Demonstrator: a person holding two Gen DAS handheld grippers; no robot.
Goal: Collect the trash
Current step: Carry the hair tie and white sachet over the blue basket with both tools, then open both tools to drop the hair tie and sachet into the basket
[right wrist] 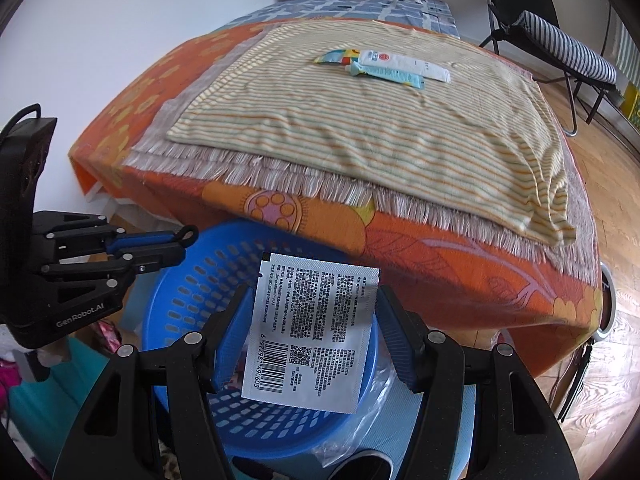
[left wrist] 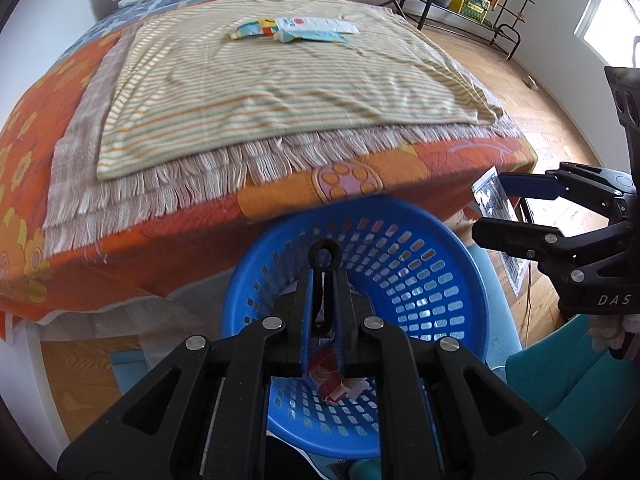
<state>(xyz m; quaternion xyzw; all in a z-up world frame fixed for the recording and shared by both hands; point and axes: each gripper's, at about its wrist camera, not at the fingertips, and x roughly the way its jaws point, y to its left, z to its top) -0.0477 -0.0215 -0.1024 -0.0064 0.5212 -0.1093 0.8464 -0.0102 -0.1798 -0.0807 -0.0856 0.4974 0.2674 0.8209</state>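
The left gripper (left wrist: 324, 280) clenches a thin black loop (left wrist: 325, 254) above the round blue perforated plastic basket (left wrist: 432, 280). The right gripper (right wrist: 316, 332) grasps a silver printed foil sachet (right wrist: 316, 332) by its edges, over the same basket's rim.

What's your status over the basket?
Left gripper shut on black hair tie. Right gripper holds silver sachet above blue basket. Wrappers remain on bed.
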